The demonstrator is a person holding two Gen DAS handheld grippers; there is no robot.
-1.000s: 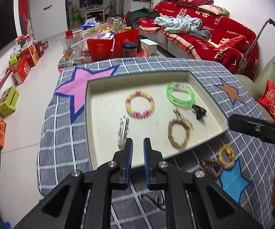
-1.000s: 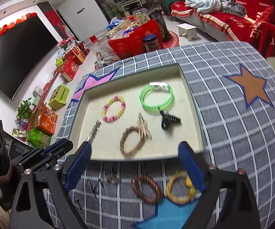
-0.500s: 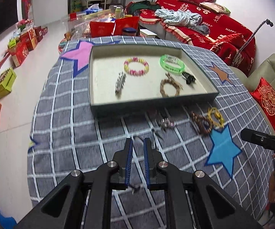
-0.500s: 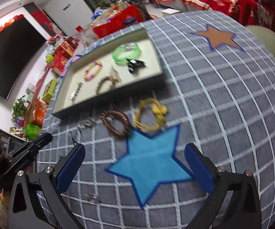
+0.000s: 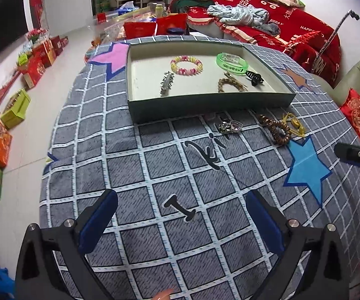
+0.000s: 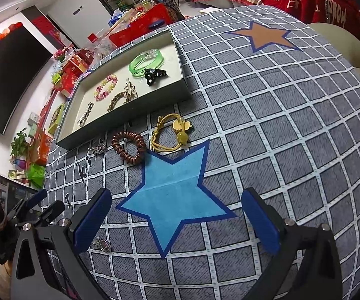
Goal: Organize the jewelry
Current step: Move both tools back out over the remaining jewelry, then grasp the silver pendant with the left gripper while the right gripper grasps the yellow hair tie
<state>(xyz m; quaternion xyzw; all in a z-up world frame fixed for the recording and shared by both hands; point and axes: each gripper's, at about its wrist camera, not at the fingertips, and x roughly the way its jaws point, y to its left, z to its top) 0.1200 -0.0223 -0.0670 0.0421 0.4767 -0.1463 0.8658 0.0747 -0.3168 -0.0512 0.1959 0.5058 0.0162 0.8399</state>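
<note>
The left gripper (image 5: 181,215) tips down over the grey checked cloth (image 5: 154,165), its blue jaws opening with nothing between them. The right gripper (image 6: 176,215) is wide too. The brown coil hair tie (image 6: 129,147) lies near the shallow green tray (image 6: 119,122).

Surface (image 5: 154,165): woven cloth cover, matt, rough
Tray (image 5: 205,107): matt card, it seems
Green bangle (image 5: 232,61): glossy translucent plastic
Hair clip (image 5: 166,84): shiny metal
Brown coil tie (image 6: 129,147): glossy plastic
Tongs' pads (image 6: 92,221): matt blue

Shallow tray (image 5: 205,107) holds five pieces; brown coil hair tie (image 6: 129,147) and yellow cord tie (image 6: 172,131) lie flat just near it.
</note>
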